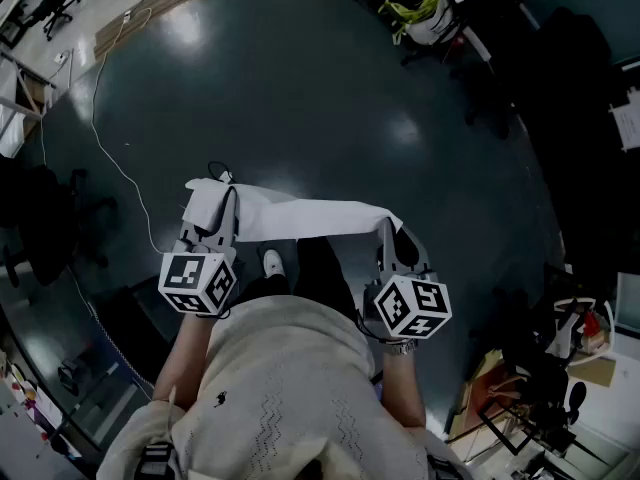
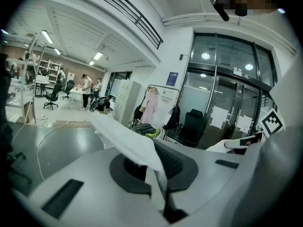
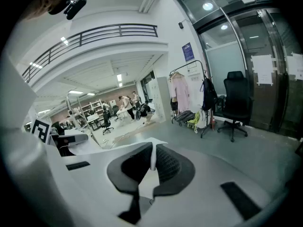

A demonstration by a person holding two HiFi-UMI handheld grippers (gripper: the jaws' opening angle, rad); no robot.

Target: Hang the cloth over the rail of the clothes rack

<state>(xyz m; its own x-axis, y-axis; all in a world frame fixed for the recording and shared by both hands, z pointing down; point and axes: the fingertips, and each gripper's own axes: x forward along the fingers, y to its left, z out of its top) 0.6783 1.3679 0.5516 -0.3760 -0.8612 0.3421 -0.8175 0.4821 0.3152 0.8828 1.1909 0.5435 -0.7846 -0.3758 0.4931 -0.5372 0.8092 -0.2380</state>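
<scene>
A white cloth (image 1: 300, 216) hangs stretched between my two grippers above the dark floor. My left gripper (image 1: 220, 206) is shut on its left end, where the fabric bunches up (image 2: 124, 135) out of the pinched jaws. My right gripper (image 1: 392, 232) is shut on the right end; only a thin edge of cloth (image 3: 152, 161) shows between its pads. The clothes rack (image 3: 188, 94) stands far ahead by the glass wall, with a pink garment (image 2: 150, 109) hanging on it. Both grippers are well short of the rack.
A black office chair (image 3: 235, 104) stands right of the rack. A yellow-green bag (image 1: 420, 13) and dark clutter lie at its foot. A thin cable (image 1: 120, 173) runs over the floor on the left. Desks, chairs and people are in the far room (image 2: 71, 91).
</scene>
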